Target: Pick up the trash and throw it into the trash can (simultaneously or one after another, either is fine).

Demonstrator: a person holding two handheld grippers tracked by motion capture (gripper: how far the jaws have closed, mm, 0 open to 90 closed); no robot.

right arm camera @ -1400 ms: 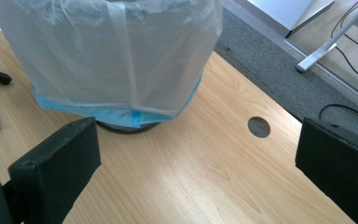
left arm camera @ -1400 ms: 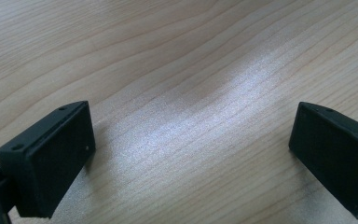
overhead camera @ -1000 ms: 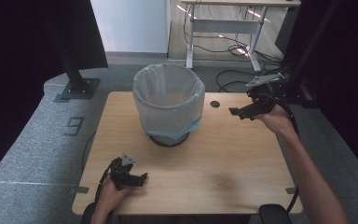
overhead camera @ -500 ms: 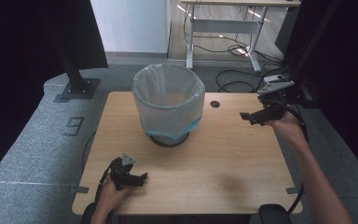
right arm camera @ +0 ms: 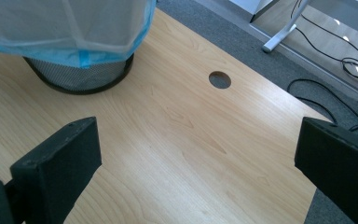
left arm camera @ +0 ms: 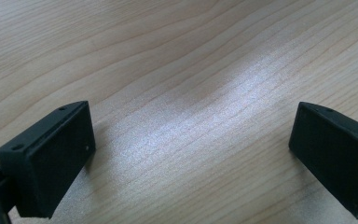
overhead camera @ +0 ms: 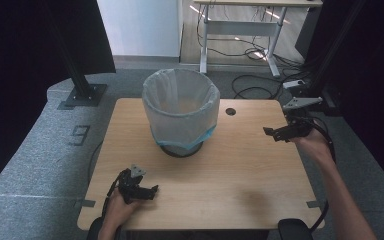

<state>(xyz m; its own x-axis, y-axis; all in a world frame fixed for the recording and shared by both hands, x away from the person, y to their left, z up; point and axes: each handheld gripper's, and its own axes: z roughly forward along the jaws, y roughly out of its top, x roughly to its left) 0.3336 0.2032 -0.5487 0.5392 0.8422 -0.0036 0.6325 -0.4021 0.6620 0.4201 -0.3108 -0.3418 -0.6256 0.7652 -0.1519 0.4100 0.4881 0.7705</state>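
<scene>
Standing near the far edge of the pale wooden bench (overhead camera: 240,170), a little left of its middle, is a black wire-mesh wastebasket lined with a translucent white plastic bag (overhead camera: 181,112). The bag's top is folded over the rim and hangs down the outside, ending in a light blue hem just above the mesh base. The basket is upright, and from the high view its inside looks bare. In the right gripper view its mesh foot and blue hem (right arm camera: 81,56) fill the upper left corner.

A small round cable hole (overhead camera: 230,111) sits in the bench surface to the right of the basket, close to the far edge.

The right gripper (overhead camera: 280,133) is held above the right edge of the bench, well apart from the basket, its black jaws pointing left toward it. Its own view shows the jaws spread wide with nothing between them, the bare wood and the hole (right arm camera: 220,80) lying beyond.

The left gripper (overhead camera: 145,192) rests low at the near left corner of the bench, well apart from the basket. Its jaws are spread wide too, with only wood grain between them in the left gripper view (left arm camera: 191,154).
</scene>
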